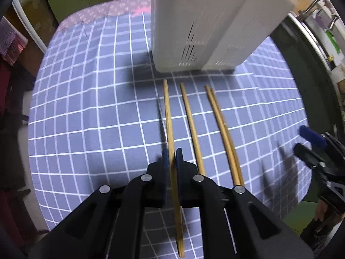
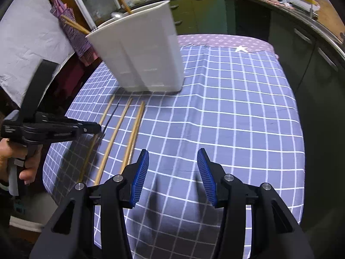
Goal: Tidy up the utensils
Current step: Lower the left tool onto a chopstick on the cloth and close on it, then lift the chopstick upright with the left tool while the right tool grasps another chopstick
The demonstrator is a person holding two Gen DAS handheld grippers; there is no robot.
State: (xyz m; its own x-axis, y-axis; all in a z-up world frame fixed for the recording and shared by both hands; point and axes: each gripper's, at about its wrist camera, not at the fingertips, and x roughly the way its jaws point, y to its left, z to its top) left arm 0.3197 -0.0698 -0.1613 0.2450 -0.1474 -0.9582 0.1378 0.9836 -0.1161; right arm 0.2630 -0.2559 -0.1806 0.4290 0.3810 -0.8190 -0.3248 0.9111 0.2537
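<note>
The left hand-held gripper is clamped on a single wooden chopstick, its blue pads pressed against the shaft on both sides; the stick runs from the jaws toward 12 o'clock and also passes back under the gripper body toward 6 o'clock. Just beside it, at 1 o'clock, a second chopstick lies on the checked cloth that covers the tabletop. Further toward 2 o'clock, a pair of chopsticks lies with the two sticks touching along their length. Beyond the far tips of all the sticks, at 12 o'clock, stands a white utensil holder with slotted walls.

The right hand-held gripper hangs over bare cloth with its jaws apart and nothing between the blue pads. From it, the loose chopsticks lie at 10 o'clock, and the holder stands at 11 o'clock, with chopsticks in the holder and a spoon poking above its rim. At 9 o'clock, a person's hand grips the handle of the left tool.
</note>
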